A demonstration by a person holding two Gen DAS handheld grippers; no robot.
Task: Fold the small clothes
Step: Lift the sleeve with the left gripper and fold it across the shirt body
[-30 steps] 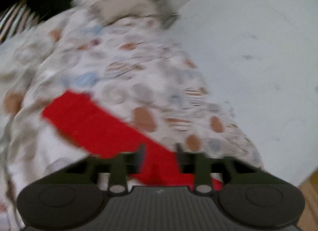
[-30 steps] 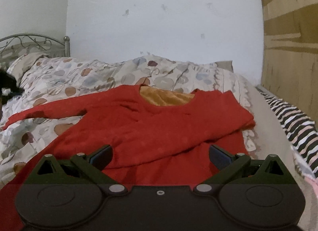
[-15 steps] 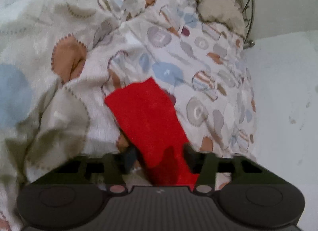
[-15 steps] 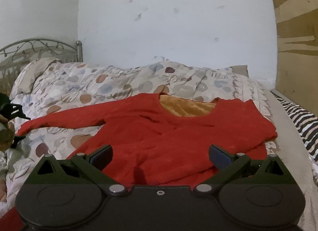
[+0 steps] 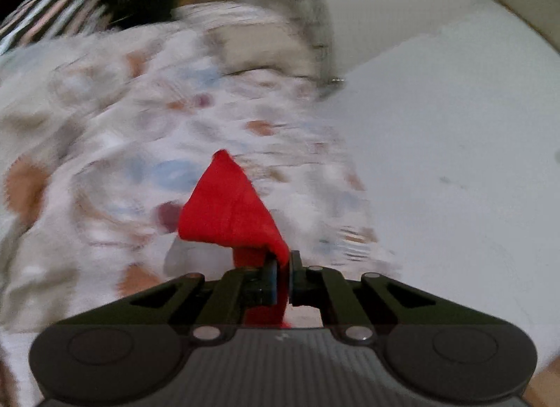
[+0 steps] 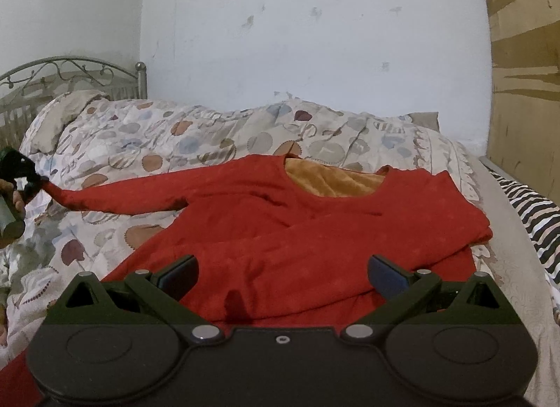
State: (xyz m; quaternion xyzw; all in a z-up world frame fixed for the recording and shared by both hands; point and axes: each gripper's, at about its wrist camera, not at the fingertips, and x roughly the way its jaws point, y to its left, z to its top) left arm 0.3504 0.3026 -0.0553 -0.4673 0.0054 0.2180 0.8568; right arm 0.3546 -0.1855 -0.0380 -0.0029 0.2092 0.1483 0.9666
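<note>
Left jaws clamp the sleeve cuff

A second ago the left gripper stood spread over the sleeve; now its jaws are pressed together, pinching the cuff, which bunches into a red peak above the quilt. The sleeve fold can likely begin. The right gripper has barely moved, its jaws spread wide and holding nothing, low over the hem. The red top lies front up on the bed, neck toward the wall, orange lining showing, its other sleeve already crossed over the chest, the held sleeve stretched out sideways
</note>
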